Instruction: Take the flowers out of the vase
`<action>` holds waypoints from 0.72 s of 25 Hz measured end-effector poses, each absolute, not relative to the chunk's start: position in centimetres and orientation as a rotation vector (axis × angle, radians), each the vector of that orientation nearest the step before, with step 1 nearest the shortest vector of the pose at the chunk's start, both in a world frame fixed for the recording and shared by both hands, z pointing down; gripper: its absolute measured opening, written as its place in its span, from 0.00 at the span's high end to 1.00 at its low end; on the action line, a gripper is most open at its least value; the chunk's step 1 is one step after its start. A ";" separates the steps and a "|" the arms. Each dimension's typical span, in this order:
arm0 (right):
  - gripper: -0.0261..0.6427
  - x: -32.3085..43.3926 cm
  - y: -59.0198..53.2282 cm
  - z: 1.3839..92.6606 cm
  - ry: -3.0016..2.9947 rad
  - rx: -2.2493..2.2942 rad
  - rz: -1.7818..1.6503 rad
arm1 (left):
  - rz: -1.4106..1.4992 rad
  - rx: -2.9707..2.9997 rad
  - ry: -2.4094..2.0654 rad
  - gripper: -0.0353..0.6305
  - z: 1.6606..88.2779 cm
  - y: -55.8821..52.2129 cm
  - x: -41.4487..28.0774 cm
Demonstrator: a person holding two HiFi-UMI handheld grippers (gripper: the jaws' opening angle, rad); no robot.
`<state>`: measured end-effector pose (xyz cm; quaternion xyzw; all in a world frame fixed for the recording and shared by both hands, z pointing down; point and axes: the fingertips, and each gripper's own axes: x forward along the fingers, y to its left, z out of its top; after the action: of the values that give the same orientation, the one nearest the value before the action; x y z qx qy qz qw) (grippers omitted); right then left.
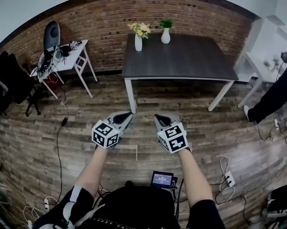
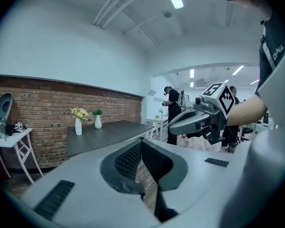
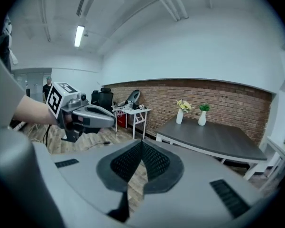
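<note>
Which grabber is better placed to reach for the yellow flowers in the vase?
Left, narrowly. The left gripper and right gripper are shut, empty, far from the table; the flowers stand at its far left corner, nearer the left.

- The table point(image 1: 181, 56): dark grey top, white legs.
- The vase point(image 1: 138, 43): white; its flowers point(image 1: 141, 29): yellow and cream.
- A second vase point(image 1: 165, 36): white, with a green plant point(image 1: 165, 24).
- The left gripper point(image 1: 129, 113) and the right gripper point(image 1: 156, 117): light grey, each with a cube of black-and-white square markers; the fingers point(image 2: 128, 158): dark, with a fine grid pattern.
- The wall point(image 1: 105, 18): red-brown brick.
- The floor point(image 1: 229, 137): grey-brown wood planks.
</note>
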<state>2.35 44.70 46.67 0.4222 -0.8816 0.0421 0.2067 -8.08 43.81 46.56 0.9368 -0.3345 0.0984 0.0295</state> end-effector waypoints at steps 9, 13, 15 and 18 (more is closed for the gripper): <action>0.95 3.8 44.0 47.1 -2.430 1.175 0.083 | 0.360 2.883 -0.996 0.94 47.5 43.7 -7.1; 0.95 4.3 44.0 47.3 -2.458 1.156 0.100 | 0.443 2.856 -1.012 0.94 48.4 43.2 -6.4; 0.95 4.9 43.8 47.3 -2.467 1.144 0.100 | 0.436 2.853 -1.016 0.94 48.3 43.0 -5.7; 0.95 6.1 43.3 47.3 -2.472 1.134 0.096 | 0.411 2.859 -1.009 0.94 48.0 42.6 -4.4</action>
<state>6.08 43.27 47.31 0.4076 -0.8883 0.0345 0.2088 -4.36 42.57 47.97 0.9337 -0.3296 0.1342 0.0411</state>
